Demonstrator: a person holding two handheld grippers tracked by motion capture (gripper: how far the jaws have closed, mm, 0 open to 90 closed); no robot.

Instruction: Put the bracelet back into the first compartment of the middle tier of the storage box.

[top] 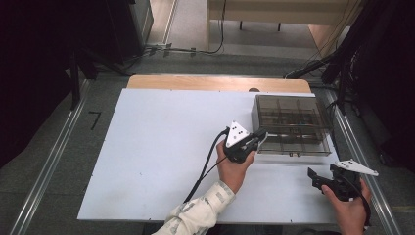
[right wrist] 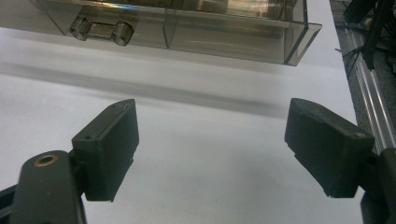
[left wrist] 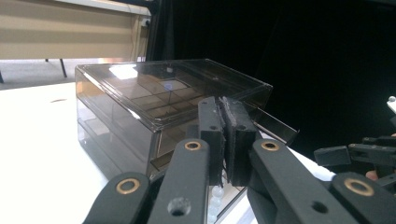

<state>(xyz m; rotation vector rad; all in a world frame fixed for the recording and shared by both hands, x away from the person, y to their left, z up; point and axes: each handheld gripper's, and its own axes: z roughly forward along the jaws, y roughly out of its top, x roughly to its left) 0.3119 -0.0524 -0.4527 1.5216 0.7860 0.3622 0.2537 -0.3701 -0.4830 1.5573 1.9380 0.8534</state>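
A smoky clear plastic organiser box (top: pixel 292 117) with compartments stands at the table's right rear. Its lower tray (top: pixel 293 145) juts out a little at the front. My left gripper (top: pixel 261 135) is at the box's front left corner, jaws pressed together with nothing visible between them. In the left gripper view the shut left gripper (left wrist: pixel 225 105) stands against the box (left wrist: pixel 140 93), with several white beads (left wrist: pixel 215 198) low inside. My right gripper (top: pixel 315 178) hovers open near the table's right front. In the right gripper view the right gripper (right wrist: pixel 211 107) is wide open over bare table, facing the box (right wrist: pixel 210 39) and its latch (right wrist: pixel 100 30).
The white table top (top: pixel 161 147) lies on a wooden board (top: pixel 195 82). Metal rails (top: pixel 54 156) run along both sides on the floor. Dark stands and cables crowd the right edge (top: pixel 352 58). Free table stretches left of the box.
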